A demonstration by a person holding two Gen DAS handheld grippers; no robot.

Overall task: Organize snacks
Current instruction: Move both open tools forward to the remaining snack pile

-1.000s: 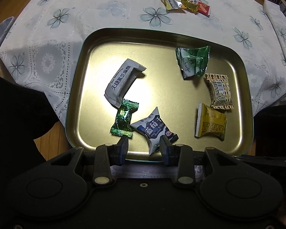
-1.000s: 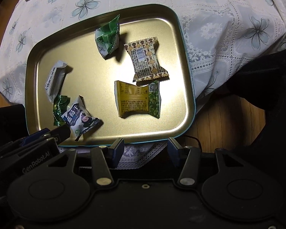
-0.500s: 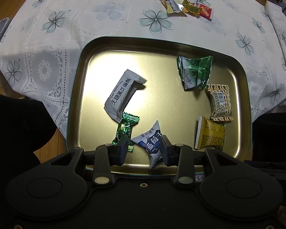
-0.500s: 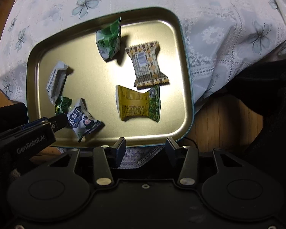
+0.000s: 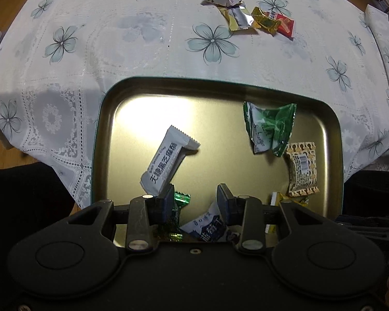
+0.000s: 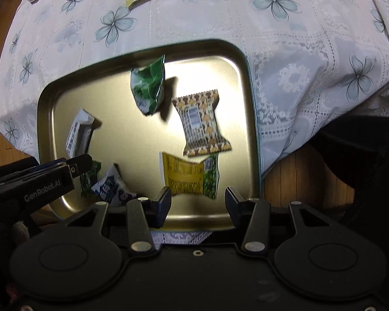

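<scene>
On the flowered tablecloth (image 5: 132, 59) a gold tray (image 5: 103, 140) holds six snacks. Over its near edge the left gripper (image 5: 195, 197) hangs with jaws apart above the blue packet (image 5: 207, 229), gripping nothing. Near the tray's right edge the right gripper (image 6: 198, 199) (jaws also parted, empty) hovers over the yellow packet (image 6: 186, 176). More wrapped sweets (image 5: 249, 16) lie toward the cloth's far edge.

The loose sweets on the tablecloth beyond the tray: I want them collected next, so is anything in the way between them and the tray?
Nothing visible blocks the way. The loose sweets lie on bare tablecloth beyond the tray's far rim, and the tray's far half has open floor beside the green packet.
</scene>
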